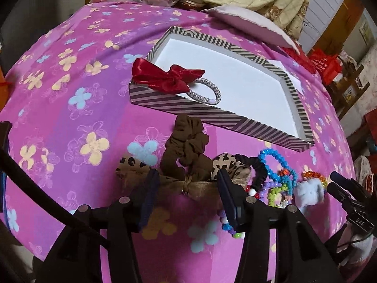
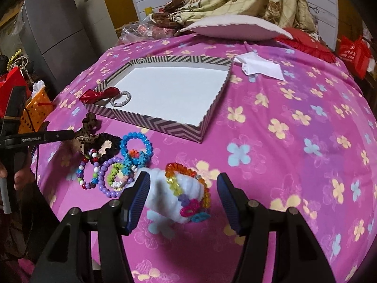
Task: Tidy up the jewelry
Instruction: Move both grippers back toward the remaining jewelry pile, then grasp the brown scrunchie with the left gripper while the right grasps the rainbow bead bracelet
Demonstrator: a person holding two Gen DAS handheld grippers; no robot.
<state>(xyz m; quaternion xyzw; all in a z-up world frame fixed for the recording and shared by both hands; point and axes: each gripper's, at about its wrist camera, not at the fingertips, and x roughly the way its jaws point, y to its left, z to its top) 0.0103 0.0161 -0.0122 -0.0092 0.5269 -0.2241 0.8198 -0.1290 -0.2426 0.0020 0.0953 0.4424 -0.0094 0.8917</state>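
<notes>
The left gripper [image 1: 186,188] has its fingers [image 1: 147,195] spread wide and released, one on each side of a tan ribbon bow [image 1: 188,187] that lies on the bed cover [image 1: 70,108], its long axis running across from finger to finger; the pads do not press it. Just beyond the bow sit a brown scrunchie [image 1: 186,146] and a leopard-print scrunchie [image 1: 226,162]. The right gripper [image 2: 183,195] also stands with fingers [image 2: 141,193] apart and released, straddling a pale blue fluffy scrunchie [image 2: 165,195] with a rainbow bead bracelet [image 2: 188,184] lying over it; this bundle is nearer the left finger, with a clear gap to the right one. To their left lie a blue bead bracelet [image 2: 136,145], a purple bead bracelet [image 2: 106,179] and a black scrunchie [image 2: 108,143]. The left gripper's side reads "GenRobot.AI" in the right wrist view. Farther back sits a striped box [image 2: 150,120], white inside, with a red bow hair tie [image 1: 169,77] draped over its near left corner, its silver loop inside. Behind are folded white paper [image 2: 259,67] and a white pillow [image 2: 235,27].
</notes>
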